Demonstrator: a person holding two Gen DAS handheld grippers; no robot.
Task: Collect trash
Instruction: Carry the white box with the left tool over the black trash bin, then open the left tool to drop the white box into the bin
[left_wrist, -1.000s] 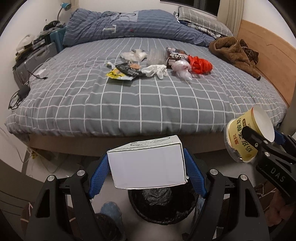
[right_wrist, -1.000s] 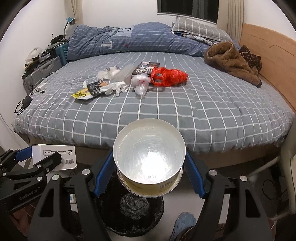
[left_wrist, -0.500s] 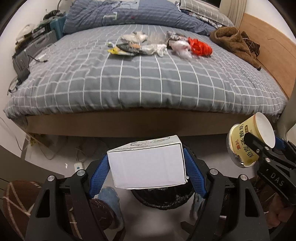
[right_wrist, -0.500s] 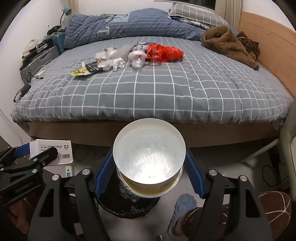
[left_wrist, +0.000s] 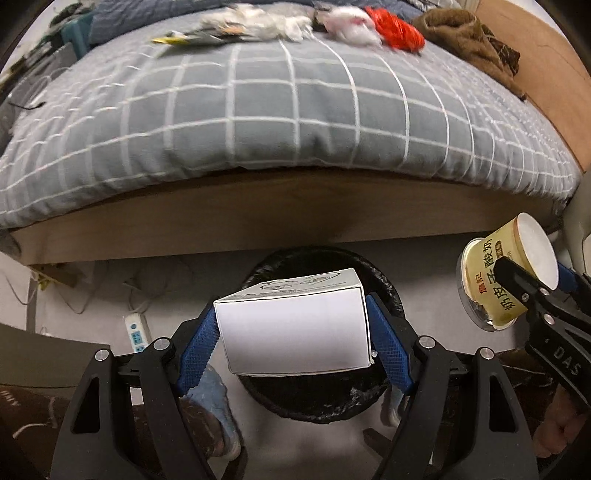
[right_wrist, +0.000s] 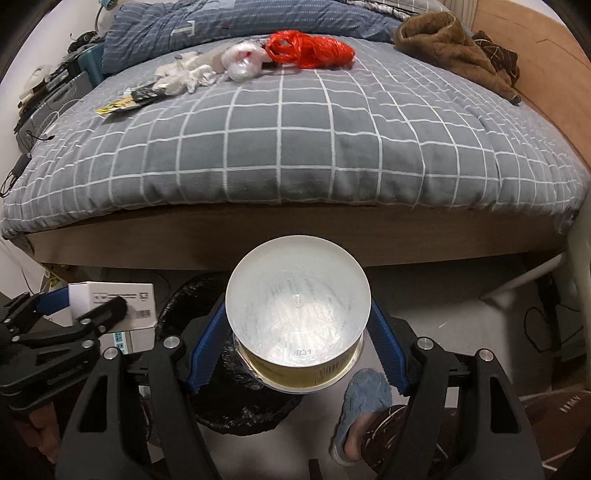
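**A:** What have I got in the left claw (left_wrist: 293, 338)?

**B:** On my feed, the left claw is clamped on a white box (left_wrist: 295, 334). Its 2 blue pads (left_wrist: 197, 345) press the box's 2 short ends, so the box spans the whole gap crosswise, with its printed top face turned away from the camera. The jaws stand wide, because the box is wide.

**A:** And where is it over the floor?

**B:** Right above the black-lined trash bin (left_wrist: 321, 400). The bin's rim shows behind and below the box, at the foot of the bed (left_wrist: 258, 129).

**A:** I read the right claw (right_wrist: 297, 350) the same way. It grips a yellow paper cup (right_wrist: 297, 314) by its sides, blue pads (right_wrist: 207, 350) on either flank, the open mouth facing the camera, the inside empty and shiny. From the left camera the cup (left_wrist: 508, 277) is tilted, off to the right of the bin.

**B:** In my right view the bin (right_wrist: 236, 398) lies below and left of the cup, partly hidden by it. The box (right_wrist: 112, 304) and left claw show at the left edge.

**A:** The rest of the trash?

**B:** Up on the bed's checked cover: a red plastic bag (right_wrist: 308, 50), white crumpled bags (right_wrist: 243, 61) and a yellow wrapper (right_wrist: 116, 107), well apart from both claws. A blue slipper (right_wrist: 360, 408) stands by the bin.
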